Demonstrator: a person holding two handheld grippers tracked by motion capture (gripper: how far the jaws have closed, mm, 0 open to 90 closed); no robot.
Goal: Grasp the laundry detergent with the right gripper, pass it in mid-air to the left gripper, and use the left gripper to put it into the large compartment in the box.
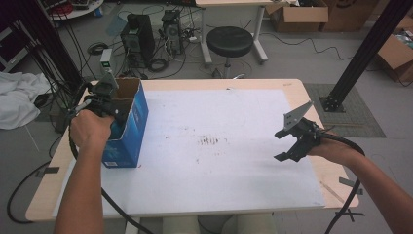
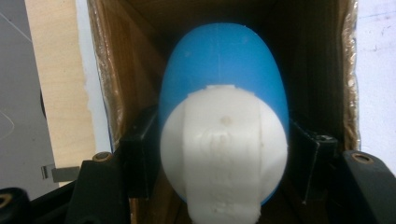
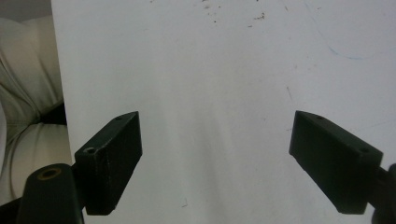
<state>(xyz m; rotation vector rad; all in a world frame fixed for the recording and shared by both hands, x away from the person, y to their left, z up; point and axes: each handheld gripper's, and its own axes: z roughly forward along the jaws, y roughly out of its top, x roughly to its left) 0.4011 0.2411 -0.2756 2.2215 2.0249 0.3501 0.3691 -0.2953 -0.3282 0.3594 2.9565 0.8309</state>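
A tall blue carton (image 1: 127,131) with an open top stands at the left of the white sheet (image 1: 219,161). My left gripper (image 1: 116,113) reaches down into that opening. In the left gripper view the left gripper (image 2: 224,149) is shut on a blue and white egg-shaped thing (image 2: 224,70), with a black pad pressing on each side of it, and the carton's brown inner walls (image 2: 116,70) surround both. My right gripper (image 1: 280,145) hovers over the sheet's right side. It is open (image 3: 217,149), with only white sheet between its jaws.
The wooden table (image 1: 48,190) shows around the sheet. Behind the table stand a black stool (image 1: 229,41), computer towers (image 1: 138,36) with cables, and cardboard boxes (image 1: 298,14). A black post (image 1: 363,53) rises at the right and a white cloth (image 1: 17,97) lies at the left.
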